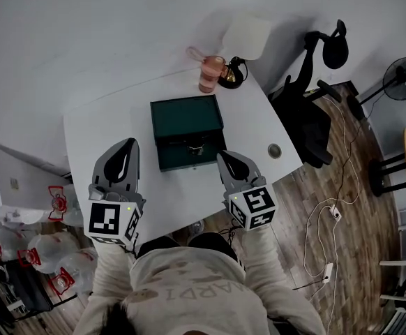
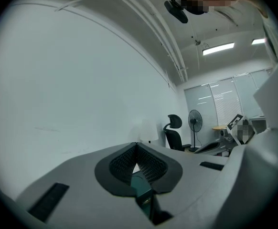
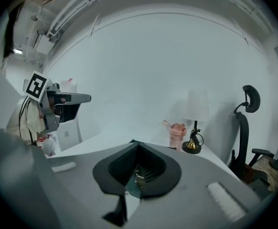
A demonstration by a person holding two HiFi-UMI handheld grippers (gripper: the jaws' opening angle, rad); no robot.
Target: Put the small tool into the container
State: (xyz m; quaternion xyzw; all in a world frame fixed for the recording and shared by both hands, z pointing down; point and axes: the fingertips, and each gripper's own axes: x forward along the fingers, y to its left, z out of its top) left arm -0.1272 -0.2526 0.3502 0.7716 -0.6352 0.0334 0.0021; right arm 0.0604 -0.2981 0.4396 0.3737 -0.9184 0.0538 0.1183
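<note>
Two grippers, both doing nothing much at that point. The left gripper [image 1: 126, 149] and the right gripper [image 1: 228, 160] hung over the near edge of the white table [image 1: 98, 135], one on each side of the dark green box [image 1: 187, 121], close to it but not touching. From where I stood the left one's tips were pressed together with nothing between them, and its own view [image 2: 137, 149] showed only a sliver of green through the gap lower down. Same story on the right [image 3: 137, 148]: tips together and empty, with the box's little metal latch [image 1: 197, 149] peeking through behind them.

Funny part: I couldn't spot the small tool anywhere. It wasn't on the table and it wasn't in either gripper. The only other stuff up there was a pink bottle [image 1: 211, 72] and a lamp [image 1: 247, 39] at the far corner. An office chair [image 1: 307, 114] sat off to the right side.

The box lid was down, and I'd guess latched too, so to me this was the very start, with the task not really under way. My guess is the next move needs one gripper to flip that latch and lift the lid while the other steadies the box. Then someone has to actually find the tool.
</note>
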